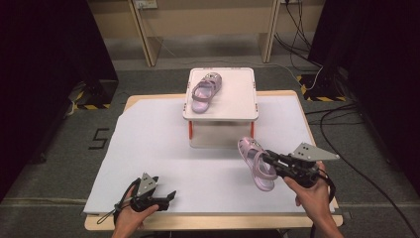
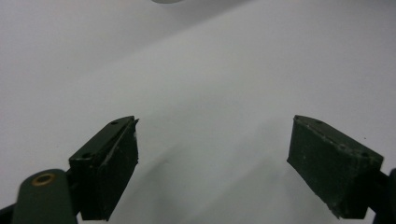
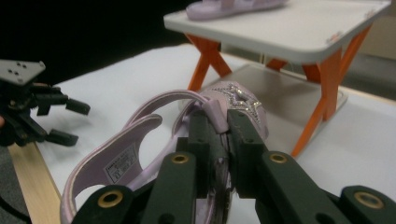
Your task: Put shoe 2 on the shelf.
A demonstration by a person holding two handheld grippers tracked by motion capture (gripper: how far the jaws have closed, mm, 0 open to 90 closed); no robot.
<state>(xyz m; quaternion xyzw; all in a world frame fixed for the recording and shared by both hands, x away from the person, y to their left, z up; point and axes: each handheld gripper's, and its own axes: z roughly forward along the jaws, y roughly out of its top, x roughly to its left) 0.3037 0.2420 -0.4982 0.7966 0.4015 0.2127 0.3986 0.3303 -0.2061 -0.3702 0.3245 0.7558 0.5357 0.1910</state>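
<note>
Second sandal going up toward the stand

The right gripper [image 1: 269, 159] is pinching a lilac sandal [image 1: 256, 164] by its strap, carrying it just in front of the white stand [image 1: 237, 99], where its mate [image 1: 205, 90] is lying. Next it needs lifting over the stand's rim. The left gripper [image 1: 168, 198] is idling, jaws spread, well short of the stand.

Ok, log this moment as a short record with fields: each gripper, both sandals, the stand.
left gripper: open, nothing between its jaws, low over the white table cover
right gripper: shut on the held sandal
held sandal: lilac, gripped by its side, in front of the stand
second sandal: lying on the stand's top shelf
stand: white shelves, orange legs, at the table's far edge
</note>
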